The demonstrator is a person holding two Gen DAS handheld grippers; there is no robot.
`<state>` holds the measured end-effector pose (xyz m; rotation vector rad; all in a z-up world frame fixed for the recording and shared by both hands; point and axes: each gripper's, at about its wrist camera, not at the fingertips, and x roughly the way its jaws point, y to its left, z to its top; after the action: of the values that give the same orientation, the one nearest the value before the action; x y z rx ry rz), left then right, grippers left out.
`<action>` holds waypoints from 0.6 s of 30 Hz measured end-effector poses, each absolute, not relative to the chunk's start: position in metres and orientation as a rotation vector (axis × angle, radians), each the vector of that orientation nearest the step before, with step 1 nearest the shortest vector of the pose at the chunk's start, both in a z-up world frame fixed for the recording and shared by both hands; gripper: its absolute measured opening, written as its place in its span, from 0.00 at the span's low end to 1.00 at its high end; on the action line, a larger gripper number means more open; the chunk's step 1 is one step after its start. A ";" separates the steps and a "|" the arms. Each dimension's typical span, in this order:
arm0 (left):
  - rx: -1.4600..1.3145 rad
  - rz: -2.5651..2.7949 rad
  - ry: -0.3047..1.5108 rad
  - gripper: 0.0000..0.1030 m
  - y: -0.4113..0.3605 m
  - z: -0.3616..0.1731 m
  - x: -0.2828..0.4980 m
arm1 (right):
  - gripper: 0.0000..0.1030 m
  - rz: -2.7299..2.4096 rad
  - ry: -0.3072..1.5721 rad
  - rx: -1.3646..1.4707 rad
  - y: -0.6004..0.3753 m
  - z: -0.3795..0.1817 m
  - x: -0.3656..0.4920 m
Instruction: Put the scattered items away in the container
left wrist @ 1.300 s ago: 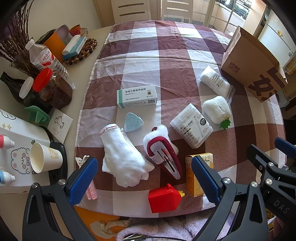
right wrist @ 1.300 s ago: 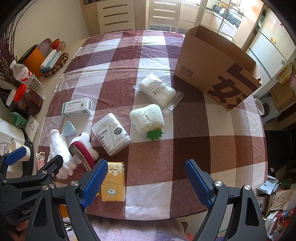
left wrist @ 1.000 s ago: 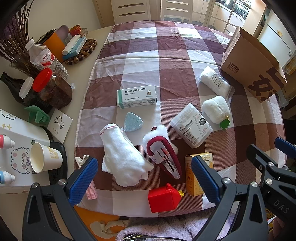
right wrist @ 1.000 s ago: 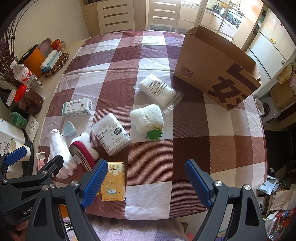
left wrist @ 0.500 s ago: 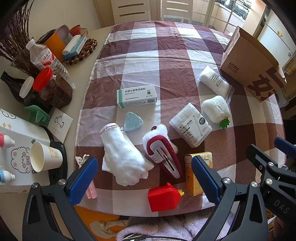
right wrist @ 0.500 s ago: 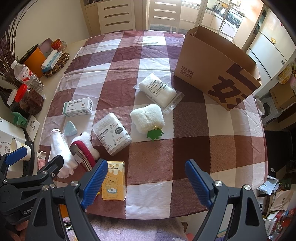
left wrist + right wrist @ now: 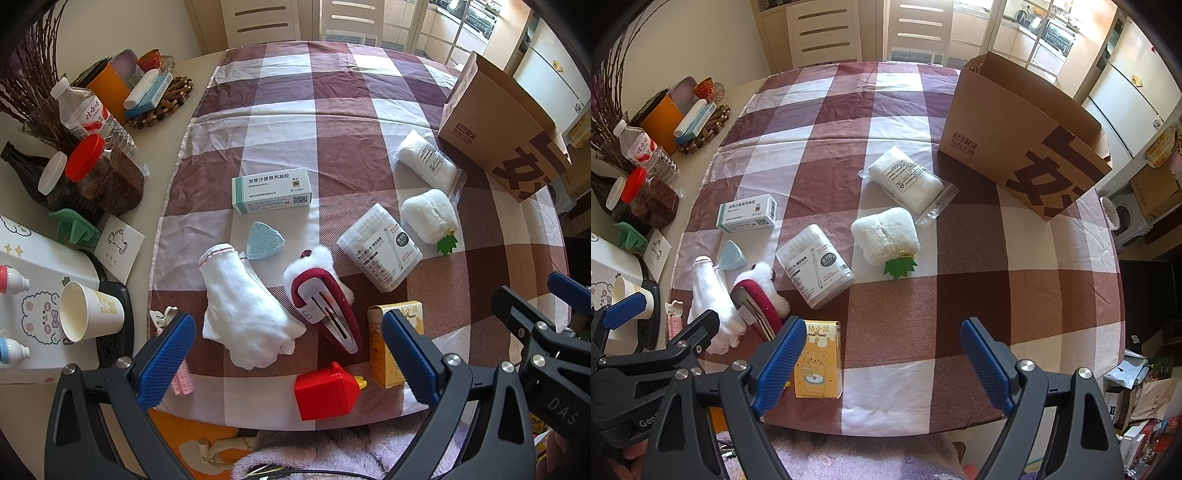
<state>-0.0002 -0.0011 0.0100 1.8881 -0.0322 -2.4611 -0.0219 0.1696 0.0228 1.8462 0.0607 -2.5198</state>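
Scattered on the checked cloth lie a white sock [image 7: 245,314], a blue triangular sponge [image 7: 264,240], a green-and-white medicine box [image 7: 271,190], a red hair clip with white fluff [image 7: 325,306], a cotton-swab tub [image 7: 814,266], a yellow carton [image 7: 818,360], a red block [image 7: 325,391], a fluffy white pouch with a green leaf [image 7: 886,236] and a bagged white towel [image 7: 905,181]. The brown paper bag [image 7: 1027,147] stands open at the far right. My left gripper [image 7: 288,354] hovers open above the near edge. Open too, my right gripper [image 7: 882,363] hangs beside the yellow carton.
Off the cloth at the left stand a water bottle [image 7: 88,110], a red-lidded jar [image 7: 107,173], a paper cup [image 7: 86,312], an orange container [image 7: 109,88] and dried twigs. A chair [image 7: 919,33] is behind the far edge. Purple fleece [image 7: 849,458] lies at the near edge.
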 end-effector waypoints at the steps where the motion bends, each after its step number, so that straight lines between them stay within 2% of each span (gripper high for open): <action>1: 1.890 -2.460 -0.030 0.99 -0.001 0.009 0.000 | 0.86 -2.520 0.061 1.846 0.170 0.023 -0.022; 18: 1.885 -2.454 -0.018 0.99 -0.001 0.010 0.000 | 0.86 -2.524 0.060 1.845 0.169 0.024 -0.020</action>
<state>-0.0003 -0.0014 0.0100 1.8849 -0.0177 -2.4539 -0.0205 0.1694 0.0243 1.8454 0.0605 -2.5243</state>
